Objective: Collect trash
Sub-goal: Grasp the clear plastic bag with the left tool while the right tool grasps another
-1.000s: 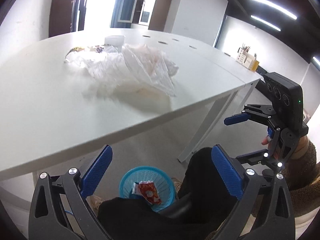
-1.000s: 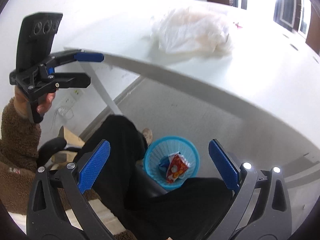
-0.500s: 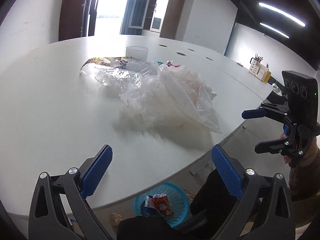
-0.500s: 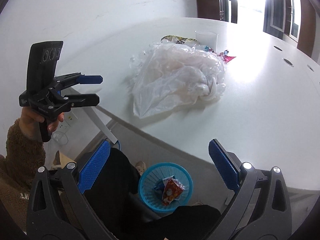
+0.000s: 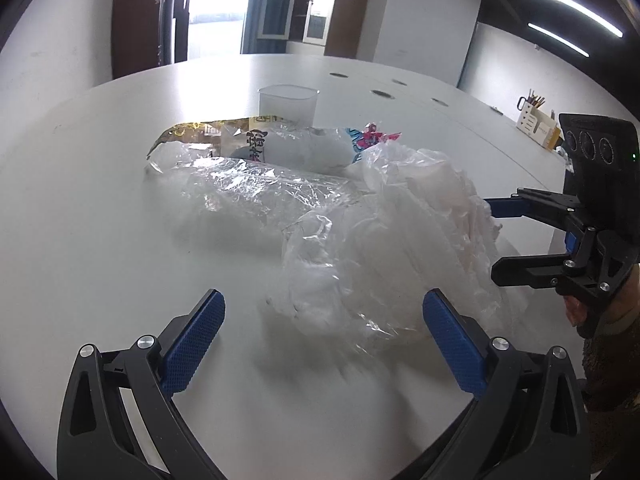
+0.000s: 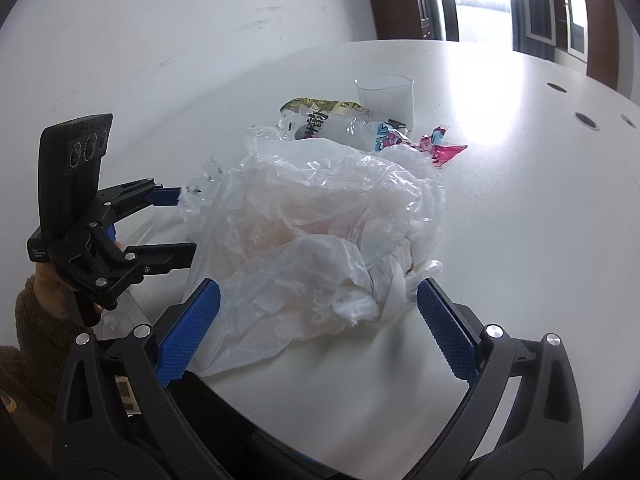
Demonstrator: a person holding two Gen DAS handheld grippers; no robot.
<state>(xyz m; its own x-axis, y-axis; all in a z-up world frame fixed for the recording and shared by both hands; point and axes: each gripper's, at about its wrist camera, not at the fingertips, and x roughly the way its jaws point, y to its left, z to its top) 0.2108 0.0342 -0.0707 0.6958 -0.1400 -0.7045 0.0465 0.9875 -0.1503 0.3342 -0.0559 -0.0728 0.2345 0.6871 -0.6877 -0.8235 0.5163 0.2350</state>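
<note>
A crumpled white plastic bag (image 5: 404,240) (image 6: 320,232) lies on the white table (image 5: 100,200) near its front edge. Behind it lie a clear wrapper (image 5: 256,188), a gold-and-white snack packet (image 5: 240,140) (image 6: 320,118) and a pink-and-blue wrapper (image 5: 372,138) (image 6: 436,148). My left gripper (image 5: 320,332) is open and empty, just short of the bag's near side. My right gripper (image 6: 318,316) is open with the bag's near edge between its fingers, not clamped. Each gripper also shows in the other's view, the right gripper (image 5: 500,236) and the left gripper (image 6: 180,224), both open beside the bag.
A clear plastic cup (image 5: 288,106) (image 6: 386,96) stands upright behind the trash. Round cable holes (image 5: 382,93) dot the far table. A desk organiser (image 5: 534,120) stands at the far right. A wall lies behind the table on the left.
Both grippers have risen from below the table edge and moved in over the table toward the bag. The blue bin on the floor has dropped out of view.
</note>
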